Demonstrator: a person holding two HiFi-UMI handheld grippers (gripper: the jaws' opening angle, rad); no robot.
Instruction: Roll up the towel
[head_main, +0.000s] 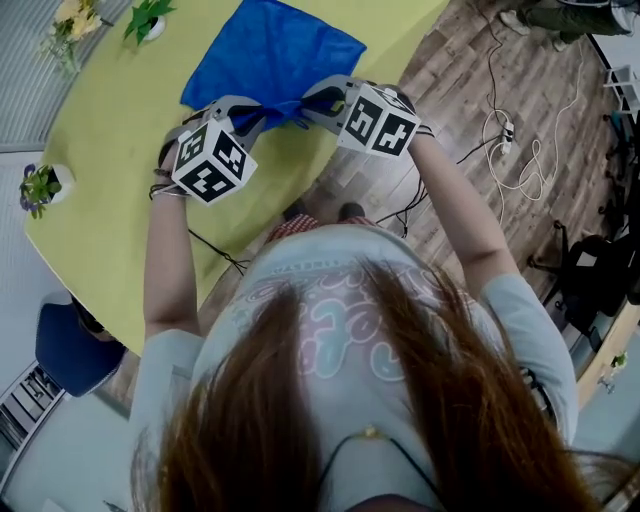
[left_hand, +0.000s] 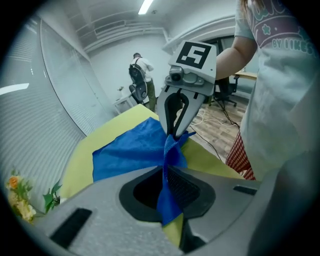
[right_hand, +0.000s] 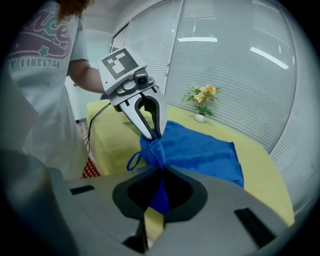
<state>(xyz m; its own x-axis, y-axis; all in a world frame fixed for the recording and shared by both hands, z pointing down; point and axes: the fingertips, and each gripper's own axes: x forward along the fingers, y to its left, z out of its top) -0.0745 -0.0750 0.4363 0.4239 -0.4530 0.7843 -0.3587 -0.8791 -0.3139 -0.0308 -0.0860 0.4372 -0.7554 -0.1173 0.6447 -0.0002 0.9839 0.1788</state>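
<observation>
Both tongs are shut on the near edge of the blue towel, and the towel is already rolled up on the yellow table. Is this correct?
Not quite. The blue towel is not rolled up: the head view shows it lying spread out on the yellow table. The rest is right: the left tongs and the right tongs are shut on its near edge.

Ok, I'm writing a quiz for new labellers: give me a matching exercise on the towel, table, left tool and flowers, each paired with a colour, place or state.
Things:
1. towel
2. table
3. left tool
4. flowers

Descriptions:
A. shut on the towel
B. blue
C. in a white pot
D. under the towel

Pairs: 1-B, 2-D, 3-A, 4-C
</observation>
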